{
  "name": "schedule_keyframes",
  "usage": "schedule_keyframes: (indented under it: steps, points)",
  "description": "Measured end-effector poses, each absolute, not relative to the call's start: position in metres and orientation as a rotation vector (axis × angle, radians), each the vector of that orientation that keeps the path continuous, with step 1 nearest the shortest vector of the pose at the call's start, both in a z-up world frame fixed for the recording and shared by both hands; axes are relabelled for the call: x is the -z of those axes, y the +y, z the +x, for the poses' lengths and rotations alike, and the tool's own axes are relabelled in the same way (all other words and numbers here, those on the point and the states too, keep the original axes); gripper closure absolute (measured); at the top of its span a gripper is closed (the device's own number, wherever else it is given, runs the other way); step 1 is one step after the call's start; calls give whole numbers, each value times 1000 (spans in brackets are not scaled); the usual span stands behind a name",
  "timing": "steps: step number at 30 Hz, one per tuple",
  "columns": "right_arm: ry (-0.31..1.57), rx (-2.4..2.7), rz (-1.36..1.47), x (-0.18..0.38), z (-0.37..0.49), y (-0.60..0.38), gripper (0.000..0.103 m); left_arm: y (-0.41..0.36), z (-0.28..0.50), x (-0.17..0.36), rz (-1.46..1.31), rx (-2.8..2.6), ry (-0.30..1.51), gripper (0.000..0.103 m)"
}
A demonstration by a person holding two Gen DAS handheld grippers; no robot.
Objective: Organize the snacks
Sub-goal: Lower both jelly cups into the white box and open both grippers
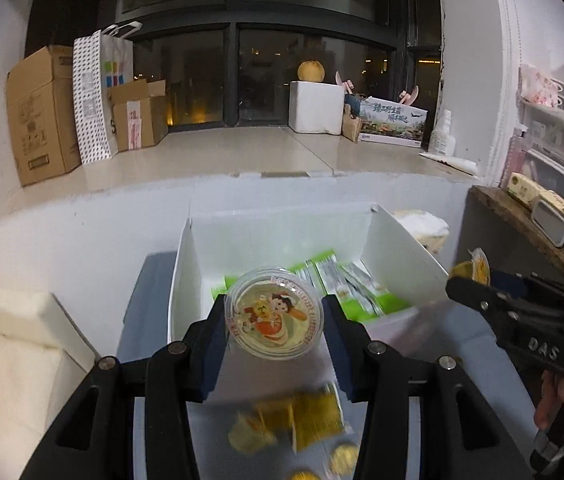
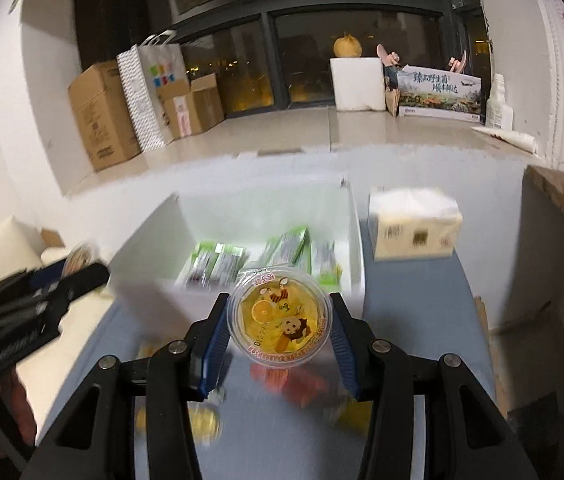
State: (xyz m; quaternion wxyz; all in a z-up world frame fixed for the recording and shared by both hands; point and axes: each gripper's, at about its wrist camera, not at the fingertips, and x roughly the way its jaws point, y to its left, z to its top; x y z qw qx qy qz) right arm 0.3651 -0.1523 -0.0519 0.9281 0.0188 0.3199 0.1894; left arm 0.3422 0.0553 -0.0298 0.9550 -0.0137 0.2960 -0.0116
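My left gripper is shut on a clear jelly cup with a cartoon lid, held above the near edge of a white box. The box holds several green snack packets. My right gripper is shut on a yellow-orange jelly cup, also held before the white box with green packets. Each gripper shows at the side of the other's view, the right one and the left one. Blurred yellow snacks lie on the grey table below.
A tissue pack stands right of the box on the grey table. A white sofa is at the left. A wooden shelf is at the right. Cardboard boxes stand on the window ledge behind.
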Motion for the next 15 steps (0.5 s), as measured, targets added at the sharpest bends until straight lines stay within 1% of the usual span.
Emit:
schedule_keyframes:
  steps: [5,7,8,9,10,11,12,13,15]
  points:
    - [703,-368,80,50,417,-147,52,56,381,26,-2,11,615,53]
    - [711,-372,88,52,426,-146,52,56,391,28,17,-13,626,51]
    - [723,-375,91,53,432,-144,51,57,395,30,15,-24,638,46]
    - [732,-378,92,54,436,-143,49,59,401,33,2,-19,660,27]
    - [740,-381,90,54,439,-141,44,61,404,35,-13,-11,672,3]
    - [737,-375,86,54,440,-141,21,64,404,37,-22,-22,661,0]
    - [719,-361,83,52,440,-142,4,65,403,38,-16,-30,656,0]
    - [699,-349,89,50,439,-144,2,65,402,39,-11,-34,655,0]
    - [691,-356,119,46,437,-150,2,67,400,42,-12,-37,668,0]
